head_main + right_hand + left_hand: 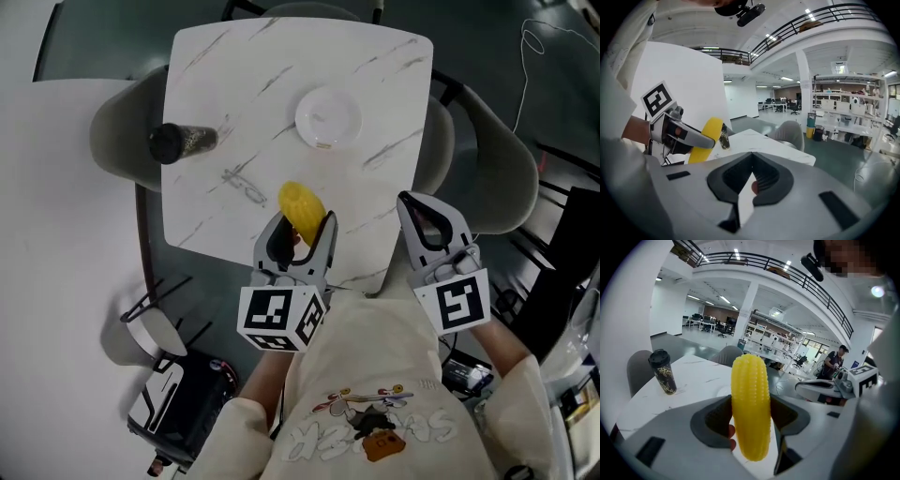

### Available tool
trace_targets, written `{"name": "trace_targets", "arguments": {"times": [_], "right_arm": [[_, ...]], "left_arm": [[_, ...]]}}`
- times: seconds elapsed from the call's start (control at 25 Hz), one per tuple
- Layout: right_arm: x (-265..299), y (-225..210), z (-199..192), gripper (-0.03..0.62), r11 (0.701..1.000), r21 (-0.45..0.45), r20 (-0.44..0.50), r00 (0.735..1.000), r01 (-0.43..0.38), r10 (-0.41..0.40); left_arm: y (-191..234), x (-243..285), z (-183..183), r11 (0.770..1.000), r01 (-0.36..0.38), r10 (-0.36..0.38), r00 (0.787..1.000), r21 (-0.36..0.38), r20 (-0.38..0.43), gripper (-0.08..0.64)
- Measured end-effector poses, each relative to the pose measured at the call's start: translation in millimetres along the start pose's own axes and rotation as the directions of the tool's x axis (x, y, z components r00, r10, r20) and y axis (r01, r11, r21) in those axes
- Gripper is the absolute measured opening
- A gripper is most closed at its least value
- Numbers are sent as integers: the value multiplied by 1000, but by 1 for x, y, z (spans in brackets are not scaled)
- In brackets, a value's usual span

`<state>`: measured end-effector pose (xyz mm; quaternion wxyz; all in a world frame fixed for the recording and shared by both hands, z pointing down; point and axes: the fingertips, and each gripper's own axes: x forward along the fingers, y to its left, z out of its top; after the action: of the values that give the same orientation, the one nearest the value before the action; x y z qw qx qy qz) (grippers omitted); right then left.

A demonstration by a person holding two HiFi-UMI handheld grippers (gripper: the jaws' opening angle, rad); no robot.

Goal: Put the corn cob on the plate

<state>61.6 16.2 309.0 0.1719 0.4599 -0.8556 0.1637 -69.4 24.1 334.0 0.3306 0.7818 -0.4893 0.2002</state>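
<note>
The yellow corn cob [300, 204] is held just above the near part of the white marble table [216, 75], with my left gripper [302, 227] shut on it. In the left gripper view the corn cob [750, 399] stands upright between the dark pads [715, 420]. A small white plate [327, 117] lies farther back on the table, apart from the cob. My right gripper [418, 204] hovers over the table's near right edge, shut on nothing. In the right gripper view its jaws [751, 168] meet at the tips, and the corn cob [707, 138] shows at left.
A black lidded cup [178, 142] stands at the table's left edge, also in the left gripper view as the cup [663, 371]. Grey chairs [502, 169] flank the table. A black bag [183, 403] sits on the floor at lower left.
</note>
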Motion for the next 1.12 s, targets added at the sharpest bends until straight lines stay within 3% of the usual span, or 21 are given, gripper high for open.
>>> {"name": "trace_targets", "arguments": {"times": [0.84, 1.12], "right_arm": [[96, 10, -25, 5, 992, -5, -63, 991, -123, 122], [112, 3, -33, 5, 993, -1, -59, 992, -114, 114]], "left_arm": [[50, 74, -29, 995, -63, 57, 996, -81, -75, 247], [61, 95, -42, 990, -80, 69, 993, -112, -98, 247]]}}
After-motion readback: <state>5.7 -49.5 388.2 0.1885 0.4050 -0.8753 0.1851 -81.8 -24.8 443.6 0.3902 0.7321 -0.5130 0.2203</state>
